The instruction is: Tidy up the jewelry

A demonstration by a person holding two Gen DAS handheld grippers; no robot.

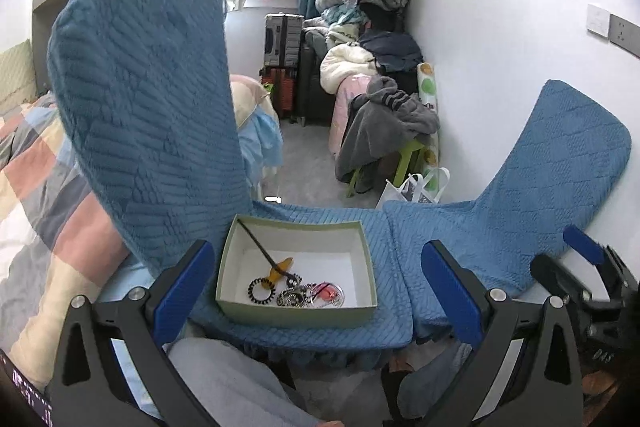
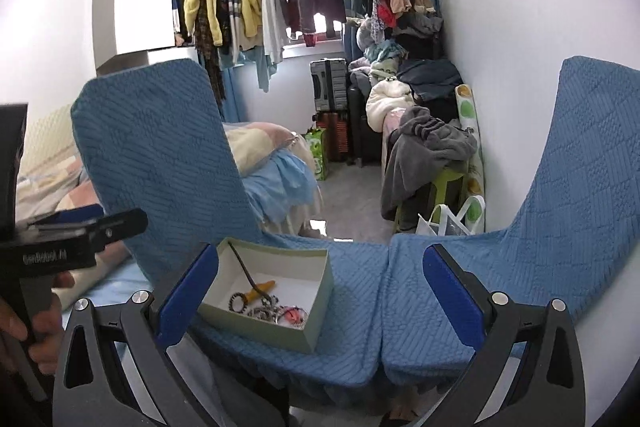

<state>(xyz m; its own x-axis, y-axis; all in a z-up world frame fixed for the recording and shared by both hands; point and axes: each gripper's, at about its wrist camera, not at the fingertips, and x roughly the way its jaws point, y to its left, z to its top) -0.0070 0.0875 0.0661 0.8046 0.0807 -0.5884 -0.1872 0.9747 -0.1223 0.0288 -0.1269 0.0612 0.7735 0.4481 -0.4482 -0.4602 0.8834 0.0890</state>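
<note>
1. Far left: bed with patchwork quilt (image 1: 36, 179) runs along the left edge, behind the chairs.
2. Left chair (image 1: 144, 115), blue quilted cover, backrest upright, seat toward the camera.
3. Left gripper (image 1: 316, 291): both blue-padded fingers spread wide, nothing between them, released. It hangs near and in front of the box, not touching it. In the right wrist view its body shows at the left edge, held by a hand (image 2: 40, 327).
4. On the left chair seat: open shallow box (image 1: 298, 319), pale green outside, white inside, sitting flat near the seat's front edge.
5. Inside the box, near side: black beaded ring (image 1: 262, 290) at left, an amber clip (image 1: 280, 267) just beyond it, a silver chain cluster (image 1: 294, 297) at centre, a piece with a red element (image 1: 330, 293) at right. These lie touching or overlapping; exact tangling cannot be told.
6. Dark thin stick (image 1: 258, 241) leans from the far-left corner of the box down onto the amber clip.
7. Right chair (image 2: 480, 287), same blue cover, butts against the left chair seat; backrest leans right.
8. Right gripper (image 2: 320, 301): fingers wide apart, empty, released, hovering near the front edge of both seats, box just beside its left finger.
9. Far background: hanging clothes (image 2: 240, 7), suitcases (image 2: 330, 87), clothes heap along the right wall.
</note>
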